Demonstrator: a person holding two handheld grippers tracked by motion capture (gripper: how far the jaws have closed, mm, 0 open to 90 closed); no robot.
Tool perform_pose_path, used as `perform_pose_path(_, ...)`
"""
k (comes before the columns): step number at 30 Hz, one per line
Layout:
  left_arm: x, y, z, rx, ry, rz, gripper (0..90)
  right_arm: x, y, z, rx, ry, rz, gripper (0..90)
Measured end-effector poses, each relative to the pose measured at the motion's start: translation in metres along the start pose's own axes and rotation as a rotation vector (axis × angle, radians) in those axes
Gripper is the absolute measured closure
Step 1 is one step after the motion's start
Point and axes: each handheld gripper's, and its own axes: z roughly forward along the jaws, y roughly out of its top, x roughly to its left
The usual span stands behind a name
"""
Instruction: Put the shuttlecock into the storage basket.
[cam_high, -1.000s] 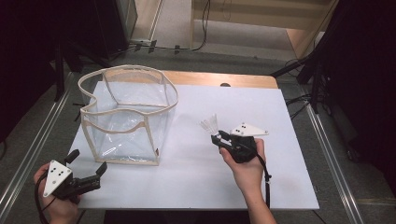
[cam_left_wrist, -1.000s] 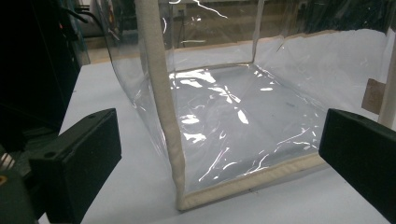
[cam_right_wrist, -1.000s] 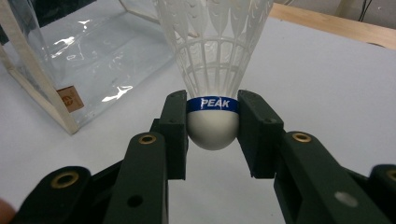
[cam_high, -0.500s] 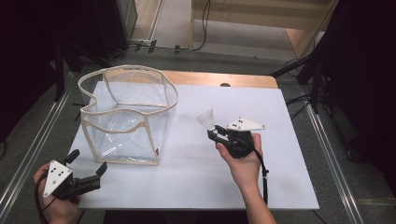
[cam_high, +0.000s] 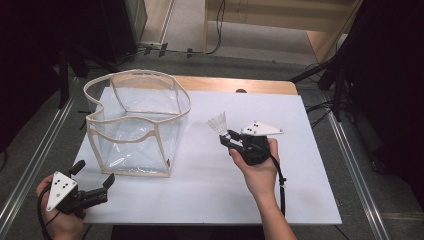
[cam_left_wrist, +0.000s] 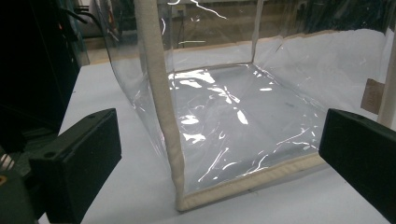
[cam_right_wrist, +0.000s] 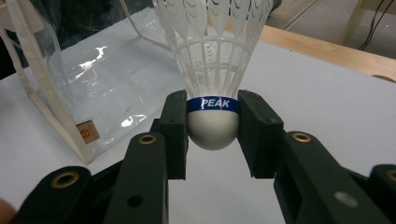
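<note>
We read "PEAK" in white on the blue band (cam_right_wrist: 213, 104) around the shuttlecock (cam_right_wrist: 214, 70).

1. The shuttlecock (cam_right_wrist: 212, 70) gets chopped off by the top edge in the right gripper view, so the feather tips are gone. In the high view it's tiny, just a white smudge (cam_high: 218, 123).
2. The clear bag (cam_left_wrist: 224, 102) runs past the top and right edges in the left gripper view, no rim visible.
3. There's a small brown tag (cam_right_wrist: 87, 132) on the bag; it looks like a logo, but it's too small to read.
4. The left hand (cam_high: 59, 220) is cut by the bottom edge of the high view.
</note>
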Motion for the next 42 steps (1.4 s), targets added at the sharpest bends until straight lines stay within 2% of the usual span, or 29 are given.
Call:
perform_pose_path(18,0.000,0.000,0.000,0.002,0.001,0.004,0.0,0.005,0.021,-0.001,-0.026,0.018,-0.025,63.1)
perform_pose_path(35,0.000,0.000,0.000,0.000,-0.002,0.004,0.0,0.000,0.039,-0.003,-0.059,0.022,-0.010,63.1)
perform_pose_path(42,0.000,0.000,0.000,0.001,-0.001,0.002,0.0,0.000,0.046,-0.003,-0.077,0.025,-0.020,63.1)
